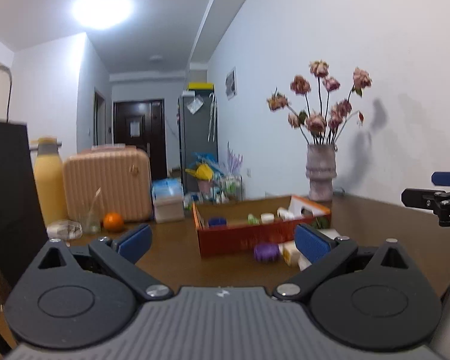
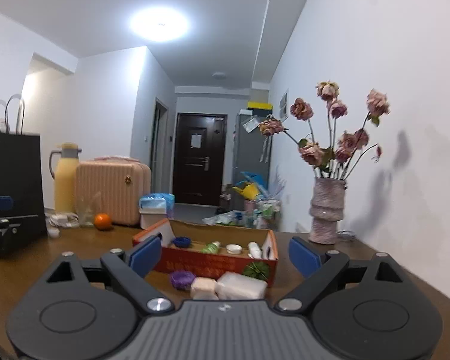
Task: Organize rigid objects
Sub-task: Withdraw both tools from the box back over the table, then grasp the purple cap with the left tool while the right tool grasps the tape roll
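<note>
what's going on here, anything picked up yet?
Nothing is held yet. Both tools are open and empty above the brown wooden table: the left tool and the right tool both face the shallow red cardboard box, which already holds several small items. A ribbed purple round object, a pale peach block and a white plastic packet lie on the table just in front of the box, not yet sorted.

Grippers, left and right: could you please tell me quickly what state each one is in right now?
Left gripper: open, fingers spread wide, holding nothing.
Right gripper: open, fingers spread wide, holding nothing.
</note>
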Tool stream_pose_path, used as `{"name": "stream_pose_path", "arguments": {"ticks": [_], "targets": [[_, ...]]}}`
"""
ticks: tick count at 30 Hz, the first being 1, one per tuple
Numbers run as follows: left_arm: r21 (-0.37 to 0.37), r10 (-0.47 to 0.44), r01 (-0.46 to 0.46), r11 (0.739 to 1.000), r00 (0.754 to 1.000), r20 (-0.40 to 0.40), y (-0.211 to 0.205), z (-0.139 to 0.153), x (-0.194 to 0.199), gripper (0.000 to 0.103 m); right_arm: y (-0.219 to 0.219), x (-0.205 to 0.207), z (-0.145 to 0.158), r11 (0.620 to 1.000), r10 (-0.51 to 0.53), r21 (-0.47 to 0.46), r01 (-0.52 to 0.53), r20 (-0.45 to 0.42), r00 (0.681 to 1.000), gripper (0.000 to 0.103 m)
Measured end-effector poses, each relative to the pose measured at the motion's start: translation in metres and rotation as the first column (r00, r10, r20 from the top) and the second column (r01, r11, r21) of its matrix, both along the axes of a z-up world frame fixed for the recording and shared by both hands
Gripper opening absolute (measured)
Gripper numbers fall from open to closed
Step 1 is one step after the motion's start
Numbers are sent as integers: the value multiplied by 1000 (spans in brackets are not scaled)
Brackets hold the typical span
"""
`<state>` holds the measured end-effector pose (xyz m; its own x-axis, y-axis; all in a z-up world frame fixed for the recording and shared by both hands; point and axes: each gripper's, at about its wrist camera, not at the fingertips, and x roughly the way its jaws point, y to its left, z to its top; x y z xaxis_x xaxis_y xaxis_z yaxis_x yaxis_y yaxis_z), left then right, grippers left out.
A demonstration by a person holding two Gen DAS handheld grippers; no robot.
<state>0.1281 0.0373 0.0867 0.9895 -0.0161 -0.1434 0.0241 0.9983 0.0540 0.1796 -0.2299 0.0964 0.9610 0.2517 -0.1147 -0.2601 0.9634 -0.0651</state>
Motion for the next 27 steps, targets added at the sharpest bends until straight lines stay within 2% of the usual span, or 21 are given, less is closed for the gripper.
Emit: {"name": "stream_pose_path", "arguments": {"ticks": [6, 12, 17, 22, 27], "targets": [[-13, -19, 18, 1000, 999, -26, -2, -20, -14, 103, 6, -31, -29, 999, -8, -44, 9, 26, 1000, 93], [-40, -45, 42, 998, 994, -103, -3, -38, 8, 103, 9, -36, -48, 998, -10, -62, 10, -1, 1000, 93], [-39, -69, 64, 997, 985, -160, -6, -51, 33, 103, 16, -16, -60, 995, -18, -101, 14, -37, 999, 93], [-28, -57, 53, 998, 975, -215, -6, -59, 63, 103, 22, 17, -71, 996, 1, -91, -12, -122, 992, 92], [47, -29, 43, 998, 960, -277, -16, -62, 103, 103, 26, 55, -75, 994, 12, -101, -32, -193, 981, 91]]}}
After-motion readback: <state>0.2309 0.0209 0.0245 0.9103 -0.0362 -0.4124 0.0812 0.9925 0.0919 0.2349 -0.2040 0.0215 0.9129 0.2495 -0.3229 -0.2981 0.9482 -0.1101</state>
